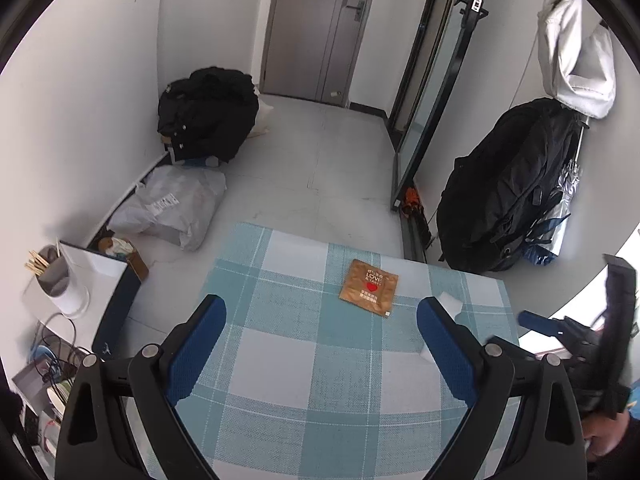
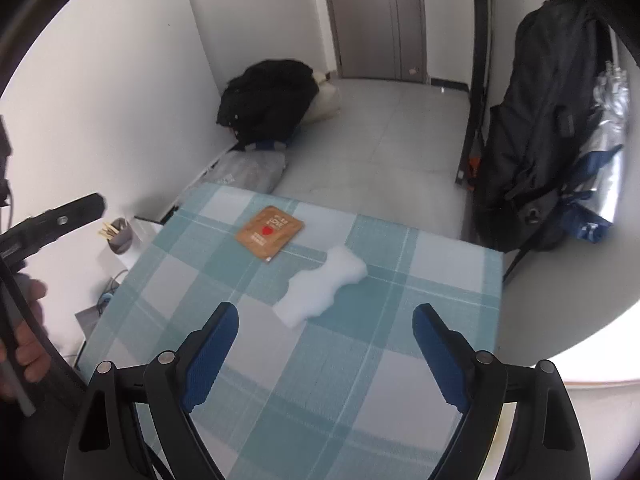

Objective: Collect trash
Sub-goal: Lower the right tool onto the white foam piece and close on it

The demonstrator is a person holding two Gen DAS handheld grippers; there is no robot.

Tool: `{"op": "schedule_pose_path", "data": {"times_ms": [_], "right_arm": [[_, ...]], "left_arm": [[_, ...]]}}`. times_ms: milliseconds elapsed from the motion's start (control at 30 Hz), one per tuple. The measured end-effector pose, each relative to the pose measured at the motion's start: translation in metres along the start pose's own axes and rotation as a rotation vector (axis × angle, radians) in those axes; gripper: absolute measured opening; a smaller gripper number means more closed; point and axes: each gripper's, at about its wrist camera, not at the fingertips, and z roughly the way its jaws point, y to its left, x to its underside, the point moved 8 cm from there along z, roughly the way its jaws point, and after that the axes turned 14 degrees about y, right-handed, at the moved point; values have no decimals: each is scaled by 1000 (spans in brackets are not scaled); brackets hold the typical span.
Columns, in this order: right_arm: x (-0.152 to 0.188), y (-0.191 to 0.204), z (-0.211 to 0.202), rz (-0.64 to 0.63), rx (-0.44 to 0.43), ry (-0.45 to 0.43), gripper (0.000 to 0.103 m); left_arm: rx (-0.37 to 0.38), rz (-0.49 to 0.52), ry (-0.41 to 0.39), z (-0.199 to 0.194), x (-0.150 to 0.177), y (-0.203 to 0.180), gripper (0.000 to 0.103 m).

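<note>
A checked blue tablecloth carries a brown wrapper and, just beside it, white foam. Left gripper and right gripper hover wide, empty.

A wrapper lies on the tablecloth toward the table's far edge, a foam piece just beside it on the right, nearer the camera. Beyond the table, a plastic bag sits against the left wall, a jacket pile behind it; a backpack stands at right.
</note>
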Motion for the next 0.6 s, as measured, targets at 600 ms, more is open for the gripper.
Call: {"op": "schedule_pose_path", "data": {"times_ms": [600], "right_arm": [[-28, -4, 83, 23, 71, 50, 88]], "left_arm": [[-37, -66, 92, 29, 3, 19, 95]]}}
